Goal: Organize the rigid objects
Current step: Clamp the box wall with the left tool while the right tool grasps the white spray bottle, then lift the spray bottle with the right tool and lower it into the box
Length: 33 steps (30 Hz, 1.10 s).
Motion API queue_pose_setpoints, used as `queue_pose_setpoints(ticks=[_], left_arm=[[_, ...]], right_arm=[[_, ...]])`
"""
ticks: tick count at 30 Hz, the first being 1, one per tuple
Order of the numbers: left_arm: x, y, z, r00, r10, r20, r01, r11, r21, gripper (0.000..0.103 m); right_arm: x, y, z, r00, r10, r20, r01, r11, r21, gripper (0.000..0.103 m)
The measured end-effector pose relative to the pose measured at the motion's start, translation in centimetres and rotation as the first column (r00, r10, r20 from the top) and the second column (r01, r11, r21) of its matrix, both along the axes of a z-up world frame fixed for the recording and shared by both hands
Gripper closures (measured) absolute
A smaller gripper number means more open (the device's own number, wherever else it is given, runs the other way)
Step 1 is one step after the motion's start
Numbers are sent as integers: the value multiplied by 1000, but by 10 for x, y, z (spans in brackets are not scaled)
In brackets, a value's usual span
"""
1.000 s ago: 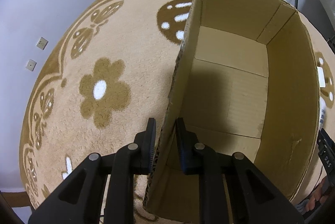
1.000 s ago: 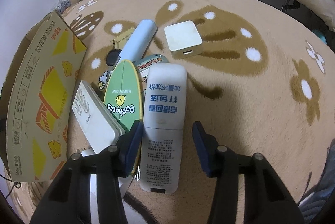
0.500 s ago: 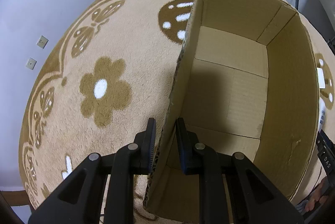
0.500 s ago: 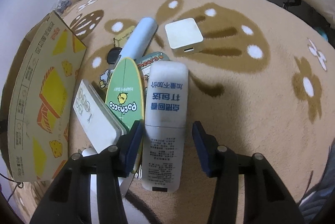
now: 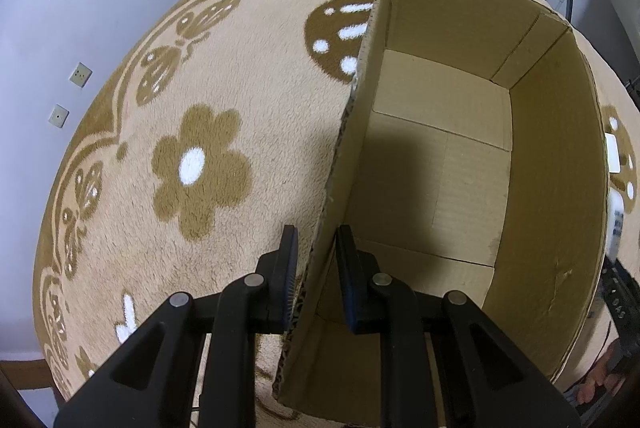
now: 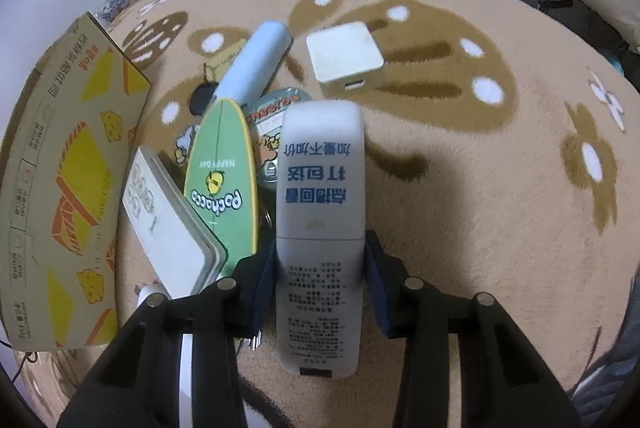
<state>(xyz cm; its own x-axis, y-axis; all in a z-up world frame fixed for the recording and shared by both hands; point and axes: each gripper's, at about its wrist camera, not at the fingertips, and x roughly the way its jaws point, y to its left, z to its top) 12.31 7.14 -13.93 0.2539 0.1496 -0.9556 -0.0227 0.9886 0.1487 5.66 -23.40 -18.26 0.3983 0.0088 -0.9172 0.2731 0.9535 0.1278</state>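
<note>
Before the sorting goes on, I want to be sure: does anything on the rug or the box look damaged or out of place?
The open brown cardboard box has a small crease low on its right inner wall and a ragged cut rim. The rigid items lie in a loose overlapping heap: the green surfboard-shaped case leans on the white flat tin. Nothing is spilled.

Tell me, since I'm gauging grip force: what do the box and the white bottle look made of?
Box: corrugated cardboard, matte brown; fluting shows along its cut edge. White bottle: probably plastic, smooth with a soft sheen and printed blue text; the blur leaves this uncertain.
</note>
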Motion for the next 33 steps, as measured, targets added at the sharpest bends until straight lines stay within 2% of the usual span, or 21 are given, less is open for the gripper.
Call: queue_pose_setpoints(ticks=[8, 17, 23, 28, 33], left_arm=[[-2, 1, -1, 1000, -6, -2, 6, 1000, -7, 86], [-4, -2, -1, 1000, -17, -1, 17, 1000, -14, 88], [-4, 0, -1, 1000, -12, -3, 12, 999, -38, 89], [-8, -4, -1, 999, -44, -13, 43, 997, -61, 93], [-13, -12, -2, 997, -81, -12, 80, 995, -58, 94]], right_arm=[[-5, 13, 35, 993, 34, 112, -29, 998, -48, 61], [-6, 10, 58, 983, 6, 185, -2, 1000, -24, 62], [-7, 12, 91, 962, 3, 273, -1, 1000, -10, 62], [1, 31, 119, 942, 65, 329, -59, 998, -26, 62], [17, 68, 138, 921, 159, 355, -148, 987, -58, 62]])
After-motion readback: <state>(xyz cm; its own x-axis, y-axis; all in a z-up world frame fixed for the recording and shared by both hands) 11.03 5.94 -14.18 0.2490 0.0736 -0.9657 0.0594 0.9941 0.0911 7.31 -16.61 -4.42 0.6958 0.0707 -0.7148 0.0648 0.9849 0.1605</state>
